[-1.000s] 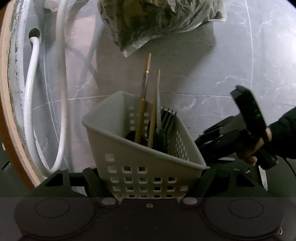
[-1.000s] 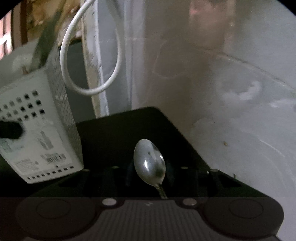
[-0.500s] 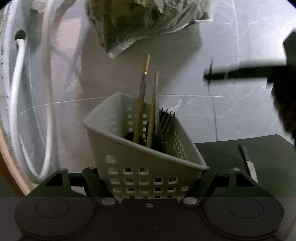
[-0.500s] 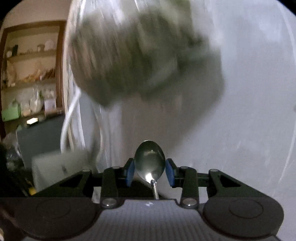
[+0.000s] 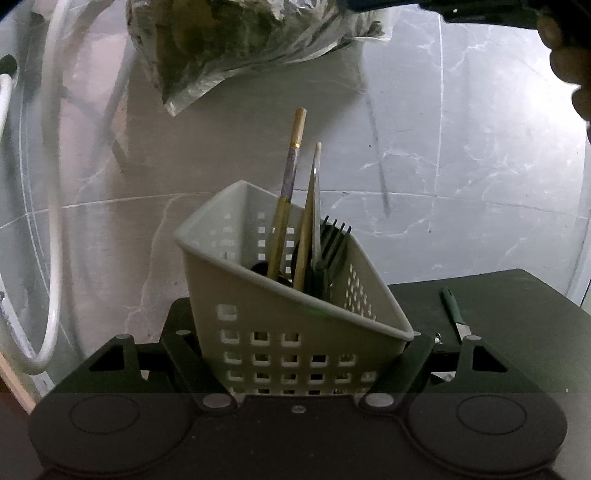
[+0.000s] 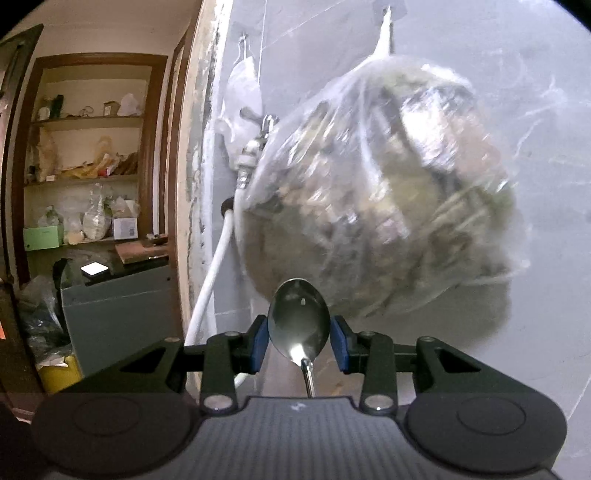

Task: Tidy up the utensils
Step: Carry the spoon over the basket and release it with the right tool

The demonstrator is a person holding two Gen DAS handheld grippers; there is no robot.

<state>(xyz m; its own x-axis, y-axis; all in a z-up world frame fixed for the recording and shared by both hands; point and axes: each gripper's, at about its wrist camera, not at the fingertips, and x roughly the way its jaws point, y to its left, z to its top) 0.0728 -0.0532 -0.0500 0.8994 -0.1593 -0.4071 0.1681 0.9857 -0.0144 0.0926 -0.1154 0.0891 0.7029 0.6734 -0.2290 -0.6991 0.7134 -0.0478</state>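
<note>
My left gripper (image 5: 295,354) is shut on a white perforated utensil basket (image 5: 280,306) and holds it upright. In the basket stand a gold-banded chopstick (image 5: 290,181), a pale wooden stick (image 5: 308,221) and a black fork (image 5: 334,240). My right gripper (image 6: 298,341) is shut on a metal spoon (image 6: 298,321), bowl pointing up, raised high in front of a hanging bag. The right gripper's body shows at the top right of the left wrist view (image 5: 480,11). A green-handled utensil (image 5: 452,308) lies on the dark surface (image 5: 517,295).
A clear plastic bag of greens (image 6: 380,192) hangs on the grey marble wall (image 5: 461,166) above the basket. A white hose (image 5: 51,258) loops down from a tap (image 6: 255,144) at the left. Shelves (image 6: 85,147) with clutter stand beyond the doorway.
My right gripper has risen with the spoon from the dark surface to the level of the hanging bag. The left gripper and basket have stayed nearly still.
</note>
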